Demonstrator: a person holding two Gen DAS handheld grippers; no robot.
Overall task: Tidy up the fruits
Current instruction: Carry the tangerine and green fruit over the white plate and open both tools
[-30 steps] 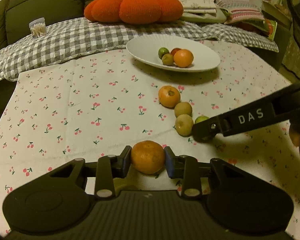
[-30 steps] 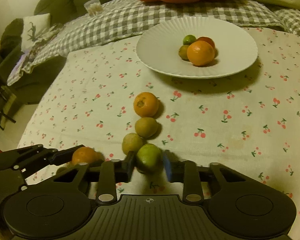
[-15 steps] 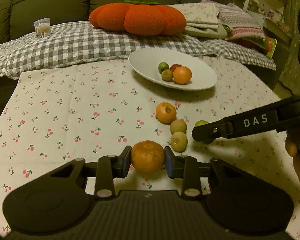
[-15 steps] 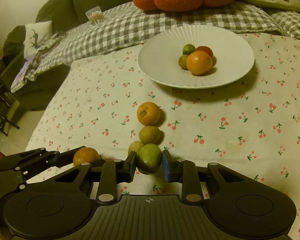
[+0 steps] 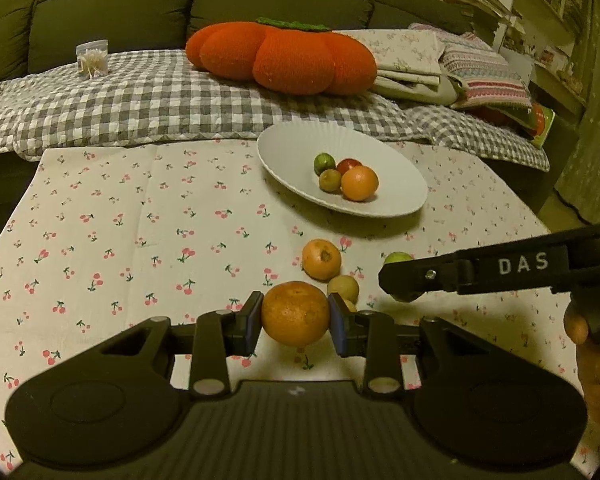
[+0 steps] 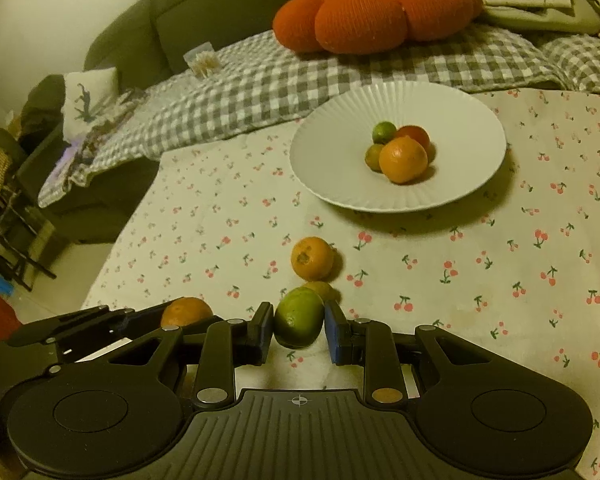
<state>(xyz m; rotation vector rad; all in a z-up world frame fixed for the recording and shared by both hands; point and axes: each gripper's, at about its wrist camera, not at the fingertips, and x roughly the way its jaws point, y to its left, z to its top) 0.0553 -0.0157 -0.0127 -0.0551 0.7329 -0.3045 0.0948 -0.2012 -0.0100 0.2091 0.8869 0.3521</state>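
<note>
My left gripper is shut on an orange and holds it above the cherry-print cloth. My right gripper is shut on a green lime, also lifted; it shows from the side in the left wrist view. A white plate at the back holds a lime, a red fruit, a brownish fruit and an orange. On the cloth lie another orange and small brownish fruits.
A checked blanket with an orange pumpkin cushion lies behind the table on a dark sofa. Folded cloths are at the back right. A small jar of sticks stands at the back left.
Both grippers have risen with their fruits and tilted back; the table fruits and plate now look farther below. The lime left the cloth beside the brownish fruits.
</note>
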